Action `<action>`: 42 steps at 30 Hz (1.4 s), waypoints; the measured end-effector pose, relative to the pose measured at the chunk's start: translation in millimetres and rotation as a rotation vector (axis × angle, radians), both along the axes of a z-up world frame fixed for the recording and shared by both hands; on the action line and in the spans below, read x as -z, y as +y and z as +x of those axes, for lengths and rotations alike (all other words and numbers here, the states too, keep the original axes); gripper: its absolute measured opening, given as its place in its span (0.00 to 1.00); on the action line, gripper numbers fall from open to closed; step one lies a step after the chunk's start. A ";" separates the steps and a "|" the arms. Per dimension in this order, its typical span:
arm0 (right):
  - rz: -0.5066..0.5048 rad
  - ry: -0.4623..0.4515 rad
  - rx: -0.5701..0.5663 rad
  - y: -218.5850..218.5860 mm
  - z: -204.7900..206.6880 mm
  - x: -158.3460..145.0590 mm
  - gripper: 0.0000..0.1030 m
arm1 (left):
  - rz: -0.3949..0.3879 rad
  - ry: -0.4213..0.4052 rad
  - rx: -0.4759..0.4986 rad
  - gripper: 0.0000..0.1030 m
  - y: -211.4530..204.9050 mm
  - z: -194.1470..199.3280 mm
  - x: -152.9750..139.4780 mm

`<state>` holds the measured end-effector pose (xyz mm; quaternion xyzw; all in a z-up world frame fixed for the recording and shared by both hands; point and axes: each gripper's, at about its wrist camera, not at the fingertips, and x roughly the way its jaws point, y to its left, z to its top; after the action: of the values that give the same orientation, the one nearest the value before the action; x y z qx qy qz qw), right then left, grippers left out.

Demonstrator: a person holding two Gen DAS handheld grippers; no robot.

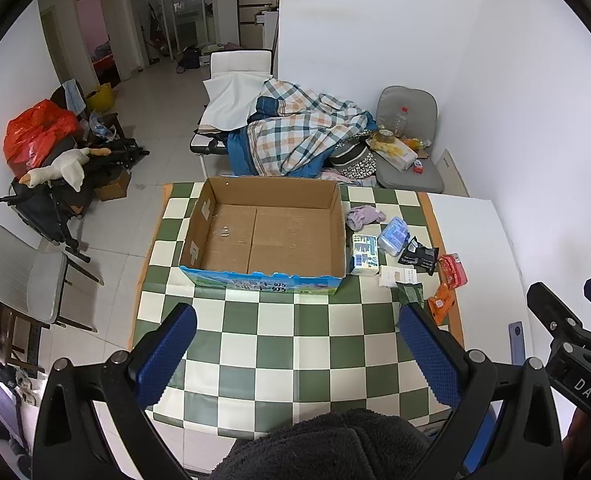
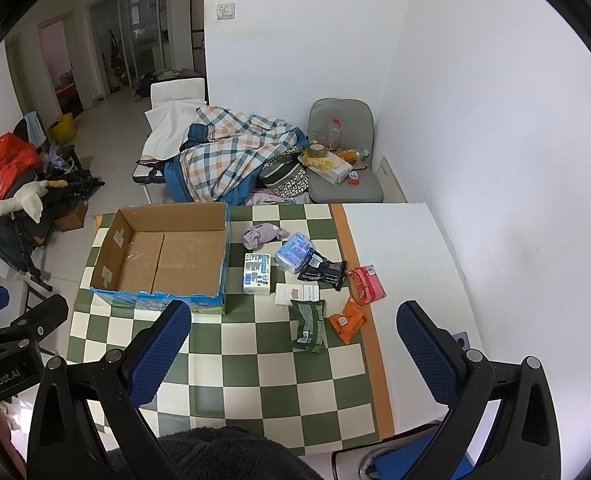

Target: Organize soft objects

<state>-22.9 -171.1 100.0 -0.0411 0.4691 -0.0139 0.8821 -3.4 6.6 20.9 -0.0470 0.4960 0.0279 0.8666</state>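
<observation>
Nothing is sorted yet: the cardboard box ahead of the left claw sits empty, soft packets lie ahead of the right claw; both claws spread, holding nothing.

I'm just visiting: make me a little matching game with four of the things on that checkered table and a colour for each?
Things:
1. cardboard box
2. crumpled cloth
3. packet nearest the right gripper
4. packet lying just left of that one

Colours:
A. dark green
B. pale purple
C. brown inside, blue print on the front
D. orange

Pairs: 1-C, 2-B, 3-D, 4-A
</observation>
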 end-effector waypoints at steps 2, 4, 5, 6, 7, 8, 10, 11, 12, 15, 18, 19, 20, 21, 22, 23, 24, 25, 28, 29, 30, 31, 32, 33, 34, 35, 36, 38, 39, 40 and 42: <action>0.002 0.003 -0.001 0.3 0.1 0.5 1.00 | -0.003 0.000 -0.001 1.00 -0.4 -0.6 -0.4; 0.002 0.001 -0.003 0.9 -0.7 1.3 1.00 | -0.005 0.000 -0.002 1.00 -0.9 -0.6 -0.3; 0.000 -0.001 -0.002 0.9 -0.3 1.4 1.00 | -0.001 -0.001 0.001 1.00 -0.6 -1.3 0.0; 0.002 0.000 -0.002 0.6 0.4 1.4 1.00 | 0.000 -0.002 0.002 1.00 -0.3 -1.5 -0.3; 0.002 -0.003 -0.002 1.6 -0.8 2.6 1.00 | 0.000 -0.002 0.002 1.00 -0.4 -1.5 -0.6; 0.003 -0.003 -0.001 1.7 -0.7 3.4 1.00 | -0.002 -0.002 0.001 1.00 0.2 -1.5 -0.3; 0.002 -0.005 -0.001 1.3 -0.5 3.4 1.00 | -0.002 -0.002 -0.001 1.00 0.3 -1.1 -0.5; 0.001 -0.005 -0.002 2.0 -1.3 3.1 1.00 | -0.004 -0.001 0.000 1.00 0.3 -1.1 -0.5; 0.000 -0.005 0.000 1.6 -0.5 3.1 1.00 | -0.006 -0.002 0.001 1.00 0.4 -1.1 -0.5; 0.000 -0.005 -0.001 1.8 -0.3 3.1 1.00 | -0.008 -0.003 0.000 1.00 0.5 -0.1 -1.7; -0.001 -0.006 -0.001 1.9 -0.9 2.4 1.00 | -0.008 -0.005 -0.001 1.00 -1.0 1.0 -1.6; -0.001 -0.007 -0.001 1.5 -0.2 1.9 1.00 | -0.008 -0.003 -0.001 1.00 -0.7 0.7 -1.8; -0.001 -0.007 -0.002 1.3 0.2 1.9 1.00 | -0.008 -0.003 -0.001 1.00 -0.6 0.4 -1.8; -0.001 -0.007 -0.002 1.3 -0.2 1.8 1.00 | -0.009 -0.003 -0.001 1.00 -0.7 0.6 -1.8; 0.000 -0.007 -0.002 1.3 -0.7 1.9 1.00 | -0.009 -0.004 -0.001 1.00 -0.5 -0.2 -1.6; 0.000 -0.007 -0.004 0.8 -0.6 0.6 1.00 | -0.010 -0.004 -0.001 1.00 -1.2 0.0 -1.9; 0.000 -0.006 -0.005 0.4 0.4 0.4 1.00 | -0.008 -0.003 0.000 1.00 -0.9 0.0 -1.4; 0.000 -0.005 -0.006 0.2 0.1 -0.4 1.00 | -0.008 -0.004 -0.001 1.00 -0.3 -0.6 -1.4; 0.000 -0.009 -0.008 -0.8 1.6 -1.5 1.00 | -0.010 -0.006 -0.003 1.00 -1.2 0.1 -1.5; 0.000 -0.009 -0.007 -0.2 0.1 -1.0 1.00 | -0.008 -0.006 -0.001 1.00 -0.5 -0.7 -1.2; -0.001 -0.012 -0.008 -0.5 0.9 -1.6 1.00 | -0.008 -0.008 -0.001 1.00 -1.3 -0.4 -1.5; -0.002 -0.015 -0.008 -0.1 -0.4 -2.9 1.00 | -0.007 -0.007 0.000 1.00 -0.8 -0.1 -1.5; 0.000 -0.017 -0.008 -0.6 -0.4 -3.2 1.00 | -0.007 -0.007 0.000 1.00 -0.4 -0.1 -1.6; 0.001 -0.020 -0.009 -1.1 0.0 -3.5 1.00 | -0.009 -0.007 0.000 1.00 0.3 -0.8 -1.7; 0.000 -0.023 -0.010 0.0 -3.1 -3.5 1.00 | -0.010 -0.006 0.000 1.00 0.5 -0.9 -1.7; 0.001 -0.021 -0.010 -0.2 -2.9 -3.5 1.00 | -0.010 -0.006 0.001 1.00 -0.1 -1.1 -3.4; 0.002 -0.019 -0.011 -0.3 -2.4 -3.6 1.00 | -0.008 -0.007 0.002 1.00 -1.0 -0.7 -3.7; 0.001 -0.023 -0.012 0.9 -6.9 -5.3 1.00 | -0.009 -0.005 0.001 1.00 0.7 -1.4 -3.5; 0.001 -0.023 -0.012 0.6 -6.8 -5.9 1.00 | -0.008 -0.004 0.000 1.00 0.6 -0.7 -4.1; 0.003 -0.024 -0.011 0.2 -6.5 -6.5 1.00 | -0.011 -0.008 -0.002 1.00 0.7 -2.4 -4.1; 0.007 -0.026 -0.008 0.0 -6.7 -6.2 1.00 | -0.009 -0.007 0.002 1.00 0.3 -1.9 -3.1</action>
<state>-29.6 -171.1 106.2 -0.0398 0.4573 -0.0091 0.8884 -5.3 6.9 24.0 -0.0506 0.4931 0.0248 0.8681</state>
